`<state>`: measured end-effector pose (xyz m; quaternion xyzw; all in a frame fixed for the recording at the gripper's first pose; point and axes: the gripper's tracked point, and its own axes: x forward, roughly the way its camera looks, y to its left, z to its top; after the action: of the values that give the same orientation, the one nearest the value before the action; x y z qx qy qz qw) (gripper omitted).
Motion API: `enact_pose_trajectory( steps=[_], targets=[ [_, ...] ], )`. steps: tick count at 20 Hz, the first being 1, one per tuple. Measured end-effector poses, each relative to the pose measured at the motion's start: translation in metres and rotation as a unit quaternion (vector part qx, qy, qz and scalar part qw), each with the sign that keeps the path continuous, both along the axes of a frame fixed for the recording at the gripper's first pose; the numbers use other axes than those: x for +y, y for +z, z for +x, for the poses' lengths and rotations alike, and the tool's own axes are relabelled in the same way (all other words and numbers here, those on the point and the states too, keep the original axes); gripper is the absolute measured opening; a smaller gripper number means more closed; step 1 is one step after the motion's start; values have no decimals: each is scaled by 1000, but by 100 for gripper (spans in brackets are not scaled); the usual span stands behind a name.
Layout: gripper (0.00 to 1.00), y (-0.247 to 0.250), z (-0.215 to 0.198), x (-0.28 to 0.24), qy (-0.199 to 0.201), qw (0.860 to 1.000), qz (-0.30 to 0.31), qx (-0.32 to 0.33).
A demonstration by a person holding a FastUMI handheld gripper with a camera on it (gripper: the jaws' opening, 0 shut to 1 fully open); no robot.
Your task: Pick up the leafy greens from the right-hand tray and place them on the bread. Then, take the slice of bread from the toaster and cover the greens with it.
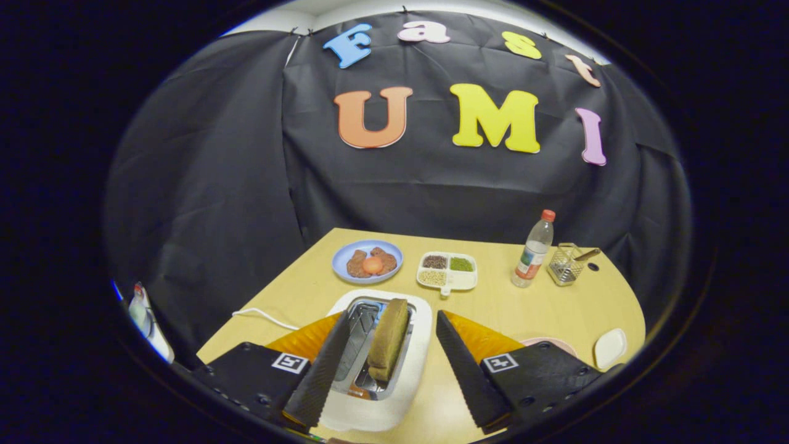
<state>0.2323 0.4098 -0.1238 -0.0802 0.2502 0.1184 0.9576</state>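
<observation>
Claw [388,327] agape around toaster bread [388,339]

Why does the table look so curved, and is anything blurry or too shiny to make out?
Gripper view: the fisheye lens bends the table edge into a curve. The toaster and its bread slice between the open gripper jaws look sharp. Soft glare lies on the toaster's metal slots; the bottle and wire basket are small, slightly soft.
</observation>
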Motion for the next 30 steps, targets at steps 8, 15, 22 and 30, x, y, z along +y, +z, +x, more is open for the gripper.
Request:
enact_pose_trajectory(
  steps=[8,15,22,30],
  targets=[
    [37,-18,2,3,-33,998,-40,41],
    [15,-14,-1,10,-43,995,-21,83],
    [8,37,-14,15,-37,998,9,57],
    [8,111,-37,0,-37,998,42,18]
  ],
)
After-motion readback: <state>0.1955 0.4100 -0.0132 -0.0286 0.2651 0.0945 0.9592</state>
